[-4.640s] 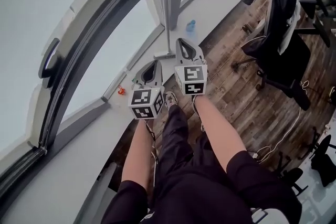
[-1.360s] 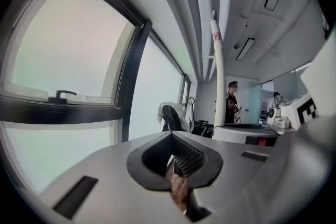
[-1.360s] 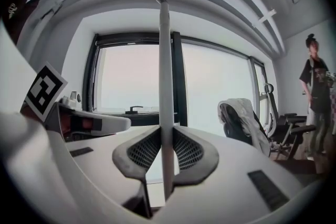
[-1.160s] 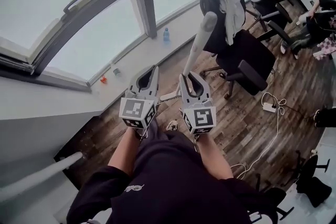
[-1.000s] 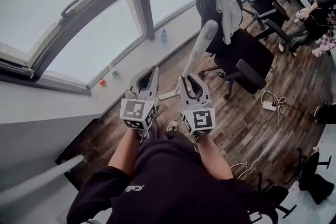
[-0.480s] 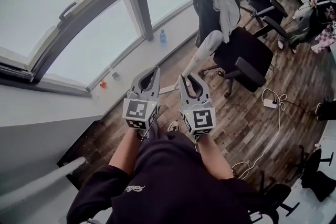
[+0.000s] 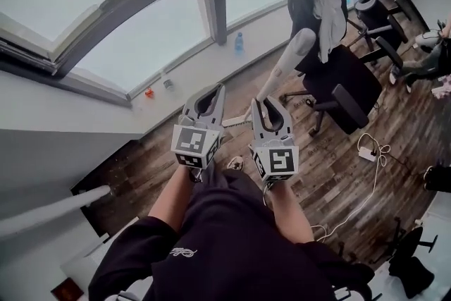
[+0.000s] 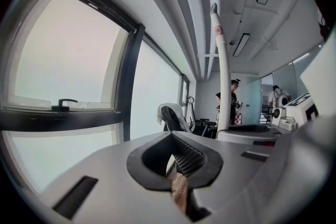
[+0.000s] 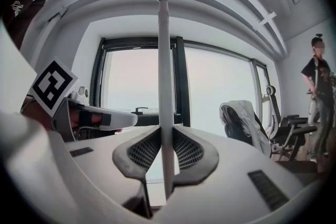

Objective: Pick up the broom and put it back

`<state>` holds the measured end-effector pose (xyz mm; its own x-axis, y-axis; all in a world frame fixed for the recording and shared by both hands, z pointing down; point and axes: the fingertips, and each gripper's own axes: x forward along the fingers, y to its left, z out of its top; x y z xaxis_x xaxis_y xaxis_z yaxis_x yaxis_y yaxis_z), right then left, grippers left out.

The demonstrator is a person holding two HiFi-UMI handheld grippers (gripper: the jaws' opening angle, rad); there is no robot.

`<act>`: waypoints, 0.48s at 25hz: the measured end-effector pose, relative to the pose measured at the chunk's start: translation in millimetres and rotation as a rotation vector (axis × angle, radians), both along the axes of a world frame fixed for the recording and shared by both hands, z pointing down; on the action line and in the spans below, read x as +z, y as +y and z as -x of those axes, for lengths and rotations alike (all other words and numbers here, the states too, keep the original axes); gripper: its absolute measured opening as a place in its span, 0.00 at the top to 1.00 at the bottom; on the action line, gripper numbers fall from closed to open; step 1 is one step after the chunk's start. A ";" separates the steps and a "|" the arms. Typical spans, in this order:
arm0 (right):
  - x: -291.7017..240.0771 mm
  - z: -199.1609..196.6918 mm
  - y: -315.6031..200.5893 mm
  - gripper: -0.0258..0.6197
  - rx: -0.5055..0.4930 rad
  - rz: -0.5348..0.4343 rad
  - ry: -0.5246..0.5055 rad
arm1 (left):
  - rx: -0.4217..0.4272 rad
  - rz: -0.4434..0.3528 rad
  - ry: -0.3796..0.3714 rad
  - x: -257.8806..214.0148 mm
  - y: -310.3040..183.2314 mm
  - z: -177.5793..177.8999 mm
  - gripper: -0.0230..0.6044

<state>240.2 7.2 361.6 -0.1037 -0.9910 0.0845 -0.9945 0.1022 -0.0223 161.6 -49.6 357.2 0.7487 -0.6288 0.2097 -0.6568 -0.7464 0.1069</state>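
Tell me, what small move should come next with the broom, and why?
Probably carry the broom a little toward the window ledge to lean it there: the right hand-held gripper is clamped on it, holding it upright, while the left hand-held gripper is shut and empty.

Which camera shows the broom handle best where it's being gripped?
The right gripper view: the broom handle stands centred, clamped between the right gripper's jaws. The head view shows it slanting up from that gripper toward the office chair; the left gripper view shows only its upper length, at right.
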 end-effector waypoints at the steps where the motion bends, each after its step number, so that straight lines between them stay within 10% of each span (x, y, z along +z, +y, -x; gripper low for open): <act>1: 2.1 4.4 0.7 0.83 -0.014 -0.002 0.000 | -0.023 -0.003 0.000 1.4 1.5 7.4 0.96; 12: 15.2 66.4 16.3 0.83 -0.181 -0.007 -0.030 | -0.213 0.037 -0.077 24.4 45.3 107.9 0.96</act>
